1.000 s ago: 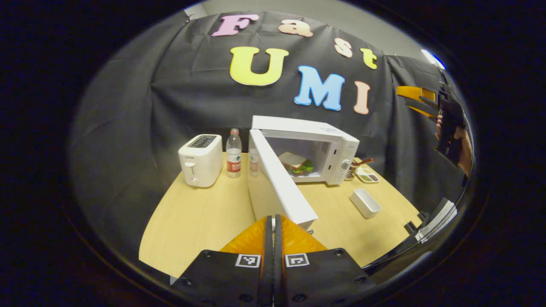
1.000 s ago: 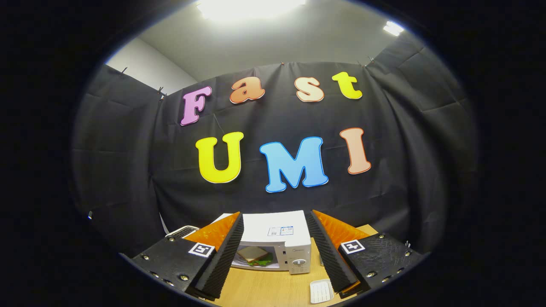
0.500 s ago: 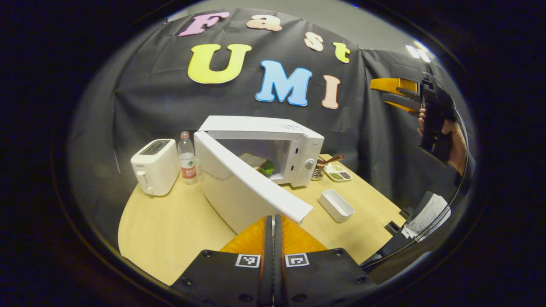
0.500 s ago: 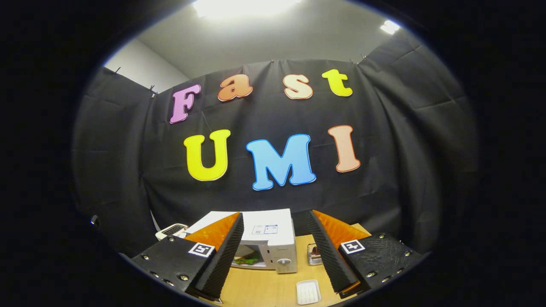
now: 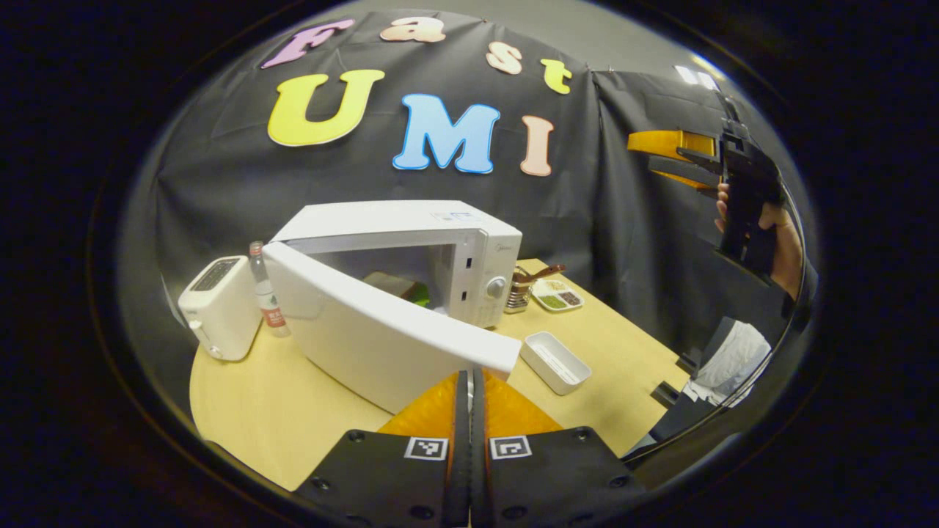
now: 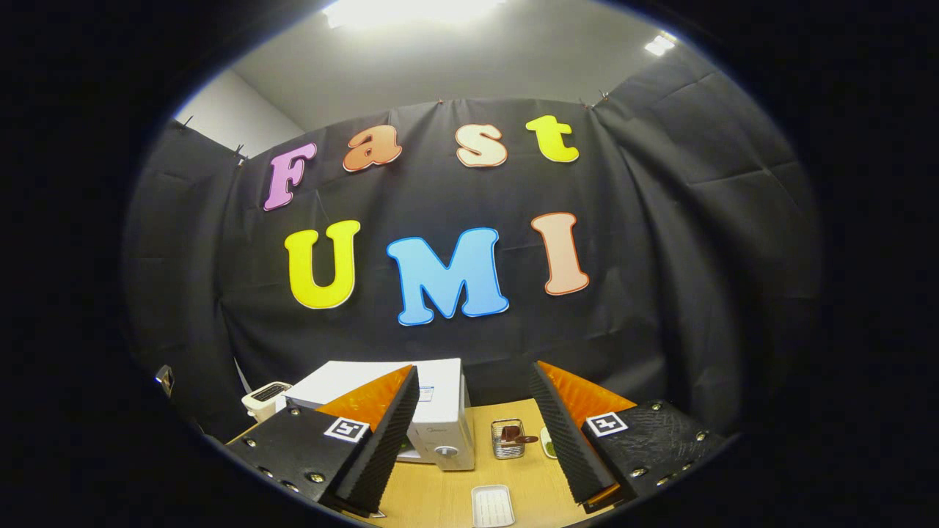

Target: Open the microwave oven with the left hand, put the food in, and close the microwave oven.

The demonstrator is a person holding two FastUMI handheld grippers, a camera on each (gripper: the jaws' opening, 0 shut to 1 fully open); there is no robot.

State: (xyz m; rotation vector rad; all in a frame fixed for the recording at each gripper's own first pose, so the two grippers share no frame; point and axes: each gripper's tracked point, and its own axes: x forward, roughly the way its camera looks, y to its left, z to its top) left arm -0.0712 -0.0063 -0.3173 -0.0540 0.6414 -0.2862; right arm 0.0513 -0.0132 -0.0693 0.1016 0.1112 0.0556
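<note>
Microwave oven [image 5: 440, 242] standing on the wooden table [image 5: 623, 352], ahead of the left gripper [image 5: 469, 381], whose fingers are lying clenched together with nothing between them. The oven door [image 5: 381, 330] is standing partly open, hinged on its left edge; its free edge is sitting just beyond the fingertips [image 5: 461, 381], though contact cannot be told. Food, a sandwich [image 5: 400, 287] with green filling, is resting inside the oven cavity, showing above the door's top edge.

To the left of the fingers, a white toaster [image 5: 216, 308] and a water bottle [image 5: 265, 293] are standing beside the oven. To the right of the fingers, a white rectangular dish [image 5: 555, 361] is lying near the door's free edge; farther off, a small wire holder [image 5: 518, 292] and a divided tray [image 5: 557, 295] are sitting beside the oven's control panel.

In the left gripper view, the right gripper [image 5: 678, 158] is being held high at the far right by a hand [image 5: 777, 242], well apart from the table. In the right gripper view, the right gripper [image 6: 473, 425] is showing its fingers released and spread wide, gripping nothing; between them lie the oven's control side [image 6: 444, 425], the wire holder [image 6: 508, 438] and the white dish [image 6: 492, 506].
</note>
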